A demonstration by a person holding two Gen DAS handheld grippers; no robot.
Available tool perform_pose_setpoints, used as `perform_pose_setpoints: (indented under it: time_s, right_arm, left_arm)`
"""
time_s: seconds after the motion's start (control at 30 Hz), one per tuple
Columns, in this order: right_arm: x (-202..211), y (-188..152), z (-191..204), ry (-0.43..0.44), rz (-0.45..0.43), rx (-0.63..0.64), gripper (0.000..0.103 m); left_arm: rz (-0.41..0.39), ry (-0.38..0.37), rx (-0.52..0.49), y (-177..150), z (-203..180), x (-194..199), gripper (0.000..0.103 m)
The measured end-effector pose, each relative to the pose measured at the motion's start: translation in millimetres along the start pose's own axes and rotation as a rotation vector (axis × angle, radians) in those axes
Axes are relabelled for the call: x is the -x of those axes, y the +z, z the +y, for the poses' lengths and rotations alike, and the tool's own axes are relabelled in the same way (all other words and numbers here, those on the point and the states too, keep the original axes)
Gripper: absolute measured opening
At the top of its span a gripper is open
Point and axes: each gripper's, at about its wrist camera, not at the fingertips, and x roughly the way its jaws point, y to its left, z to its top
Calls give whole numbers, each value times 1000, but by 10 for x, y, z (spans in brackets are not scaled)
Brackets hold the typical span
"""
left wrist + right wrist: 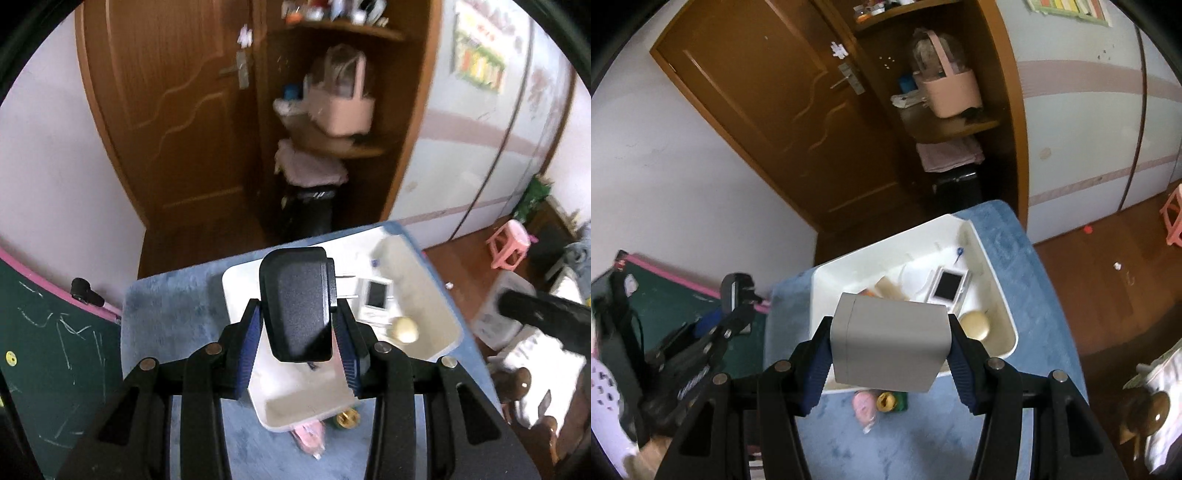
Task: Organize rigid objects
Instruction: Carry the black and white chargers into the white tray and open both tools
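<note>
My left gripper (pixel 298 332) is shut on a black plug adapter (pixel 297 302) with metal prongs on its right side, held above the white tray (pixel 236 280). My right gripper (pixel 890 354) is shut on a grey plastic box (pixel 890 343), held above the near edge of the same tray (pixel 827 273). In the tray lie a small white device with a dark screen (pixel 947 286), a round cream disc (pixel 975 325) and a few small items. The left gripper with the black adapter also shows at the left of the right wrist view (pixel 737 291).
The tray sits on a blue fuzzy mat (pixel 1015 236) over a small table. A pink toy (pixel 864 404), a yellow cap (pixel 886 400) and a green item lie on the mat near the tray. A wooden door, corner shelves with a pink basket (pixel 951 94), and a green chalkboard (pixel 48 332) surround it.
</note>
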Motion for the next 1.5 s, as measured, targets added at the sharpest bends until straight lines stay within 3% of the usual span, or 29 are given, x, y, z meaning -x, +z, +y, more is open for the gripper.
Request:
perform_pose_setpoints:
  time_s: [0.3, 0.67, 0.93, 1.03, 1.17, 1.33, 1.5]
  right_arm:
    - [-1058, -93, -47, -133, 107, 50, 58]
    - [-1808, -321, -166, -209, 219, 124, 58]
    - [-1953, -439, -115, -231, 259, 176, 58]
    - [-1906, -463, -44, -233, 251, 201, 60]
    - [-1766, -467, 43, -213, 204, 224, 62]
    - [-1573, -503, 174, -217, 156, 279, 68]
    - [-1419, -555, 183, -203, 145, 286, 68]
  left_arm:
    - [148, 95, -29, 131, 183, -1232, 42]
    - [267, 125, -66, -12, 210, -1929, 42]
    - [288, 87, -27, -47, 172, -2047, 43]
    - [324, 43, -11, -84, 118, -2051, 43]
    - [353, 40, 6, -119, 56, -2034, 44]
    - [347, 26, 43, -125, 36, -1898, 67]
    - [324, 22, 33, -131, -50, -1666, 69]
